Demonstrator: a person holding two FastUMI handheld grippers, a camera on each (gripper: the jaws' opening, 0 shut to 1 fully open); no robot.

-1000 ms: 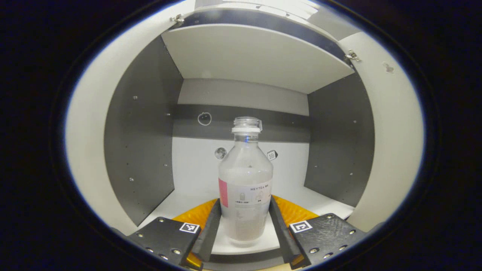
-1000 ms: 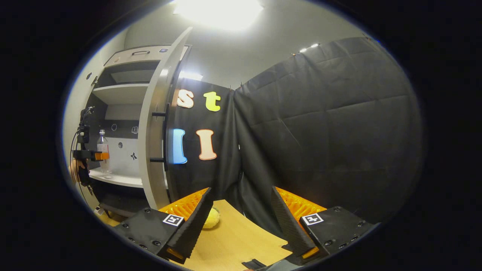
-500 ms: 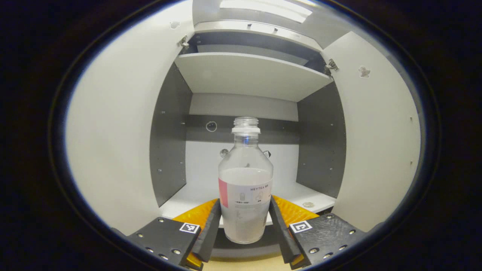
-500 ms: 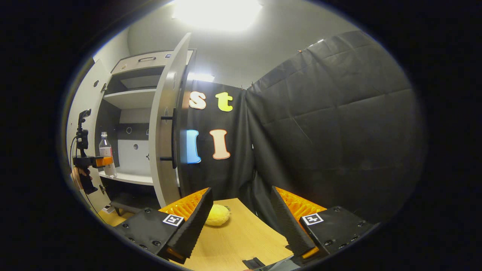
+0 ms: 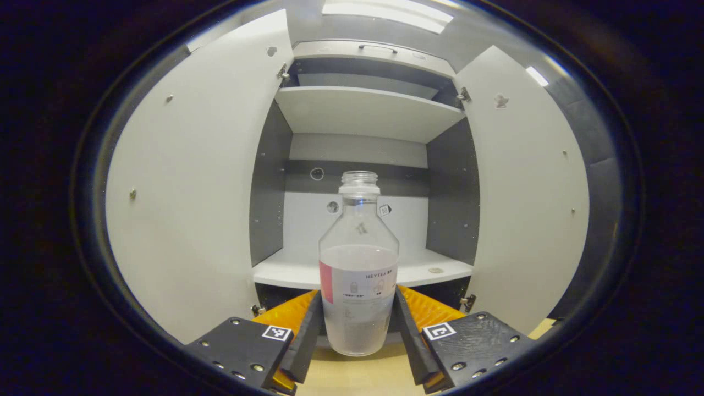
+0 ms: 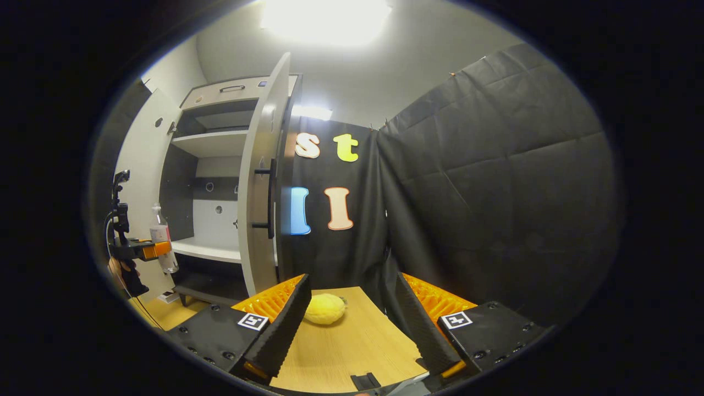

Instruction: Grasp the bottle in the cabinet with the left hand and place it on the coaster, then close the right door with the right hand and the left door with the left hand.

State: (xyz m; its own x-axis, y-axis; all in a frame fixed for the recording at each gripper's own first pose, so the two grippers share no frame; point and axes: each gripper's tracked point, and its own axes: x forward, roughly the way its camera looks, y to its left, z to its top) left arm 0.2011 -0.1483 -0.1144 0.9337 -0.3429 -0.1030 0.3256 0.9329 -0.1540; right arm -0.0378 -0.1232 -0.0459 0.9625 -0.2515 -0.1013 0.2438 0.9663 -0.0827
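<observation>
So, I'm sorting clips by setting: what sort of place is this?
Probably a staged recording booth, not a real kitchen: black cloth wall, an open white cabinet with nearly bare shelves, and a wooden table.

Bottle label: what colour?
White with a pink-red band on its left edge; the bottle label shows best in the left gripper view.

Open gap between both swung-out cabinet doors [image 5: 181, 181], [image 5: 522, 181]; bare lower shelf [image 5: 423, 269] beyond; right door's edge [image 6: 264, 181] jutting over the wooden table [image 6: 352, 346]
</observation>
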